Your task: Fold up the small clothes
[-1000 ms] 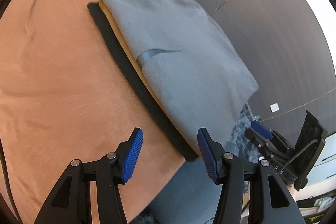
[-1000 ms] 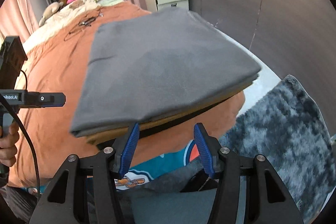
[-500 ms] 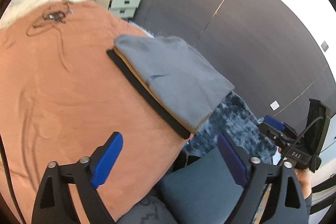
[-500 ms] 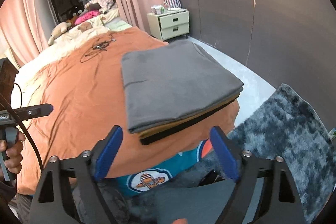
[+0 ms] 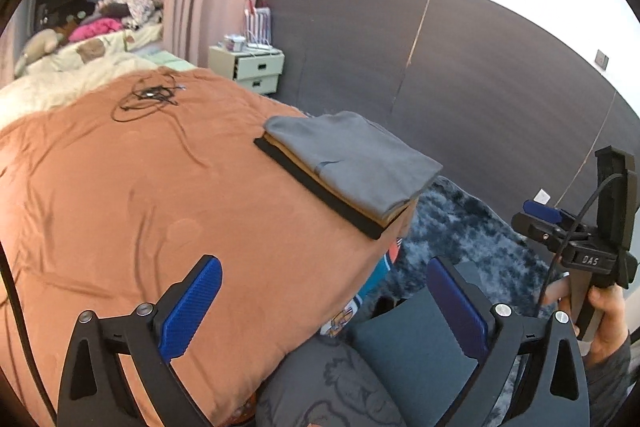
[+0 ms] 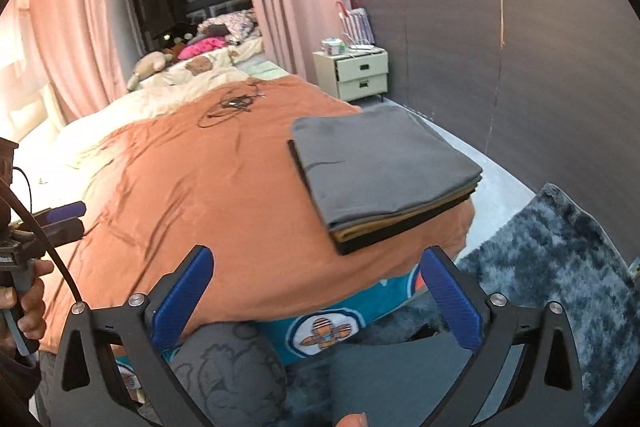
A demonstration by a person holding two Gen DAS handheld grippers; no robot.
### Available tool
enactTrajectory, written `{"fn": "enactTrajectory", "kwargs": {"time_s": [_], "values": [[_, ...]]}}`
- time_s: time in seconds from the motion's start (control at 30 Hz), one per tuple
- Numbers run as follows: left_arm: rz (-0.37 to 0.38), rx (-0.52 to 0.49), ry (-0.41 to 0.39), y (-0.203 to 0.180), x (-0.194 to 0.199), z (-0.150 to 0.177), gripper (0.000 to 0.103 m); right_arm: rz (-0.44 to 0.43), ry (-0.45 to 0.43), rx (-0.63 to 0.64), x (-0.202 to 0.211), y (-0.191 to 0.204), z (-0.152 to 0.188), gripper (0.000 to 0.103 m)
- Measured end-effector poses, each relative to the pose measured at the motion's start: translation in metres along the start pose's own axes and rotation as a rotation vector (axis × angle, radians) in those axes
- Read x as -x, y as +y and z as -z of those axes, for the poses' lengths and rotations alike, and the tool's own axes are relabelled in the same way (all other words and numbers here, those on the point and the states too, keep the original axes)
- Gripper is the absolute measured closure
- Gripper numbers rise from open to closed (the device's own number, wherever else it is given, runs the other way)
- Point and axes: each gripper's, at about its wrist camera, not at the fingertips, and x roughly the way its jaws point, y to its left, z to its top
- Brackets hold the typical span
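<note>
A stack of folded clothes, grey (image 5: 356, 159) on top of tan and black pieces, lies at the near right corner of the orange bedspread (image 5: 140, 195). It also shows in the right wrist view (image 6: 380, 167). My left gripper (image 5: 324, 307) is open and empty, held back from the bed, well short of the stack. My right gripper (image 6: 320, 299) is open and empty, also pulled back below the bed's edge. The right gripper shows at the right of the left wrist view (image 5: 576, 231).
A tangle of black cable (image 5: 148, 95) lies on the bedspread farther back. A cream nightstand (image 6: 356, 73) stands by the dark wall panel. A shaggy blue-grey rug (image 6: 560, 267) covers the floor at right. Pillows and soft toys (image 6: 188, 63) lie at the bed's head.
Both grippers have pulled back and up from the stack and opened wide. The stack now lies farther off and stays put on the bed.
</note>
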Motion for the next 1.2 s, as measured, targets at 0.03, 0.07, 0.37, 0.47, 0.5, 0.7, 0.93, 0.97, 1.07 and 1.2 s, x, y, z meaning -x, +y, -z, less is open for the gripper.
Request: {"fn": "enactTrajectory", "kwargs": {"time_s": [0.03,0.07,0.37,0.47,0.5,0.7,0.93,0.97,1.07,1.2], "values": [[0.0,0.004,-0.008,0.0,0.008,0.006,0.0,-0.007,-0.004,0.006,0.007,0.004,0.007,0.0],[-0.004,0.004,-0.014,0.0,0.014,0.01,0.0,-0.013,-0.006,0.012,0.012,0.007,0.011,0.0],[-0.107,0.014,-0.077,0.011,0.082,0.07,0.0,-0.087,-0.035,0.053,0.054,0.034,0.052,0.0],[-0.119,0.033,-0.084,0.017,0.101,0.089,0.0,-0.116,-0.041,0.064,0.062,0.04,0.063,0.0],[-0.132,0.032,-0.094,0.018,0.107,0.095,0.0,-0.125,-0.046,0.073,0.065,0.042,0.068,0.0],[-0.216,0.041,-0.149,0.025,0.151,0.134,0.0,-0.158,-0.049,0.071,0.073,0.048,0.095,0.0],[-0.267,0.05,-0.237,0.02,0.19,0.165,0.0,-0.154,-0.099,0.072,0.085,0.042,0.114,0.0],[-0.273,0.05,-0.245,0.018,0.192,0.169,0.0,-0.16,-0.109,0.072,0.086,0.043,0.116,0.0],[-0.273,0.051,-0.26,0.015,0.2,0.175,0.0,-0.181,-0.127,0.078,0.087,0.053,0.125,0.0],[-0.301,0.028,-0.274,0.01,0.206,0.177,0.0,-0.194,-0.136,0.103,0.084,0.06,0.134,0.0]]}}
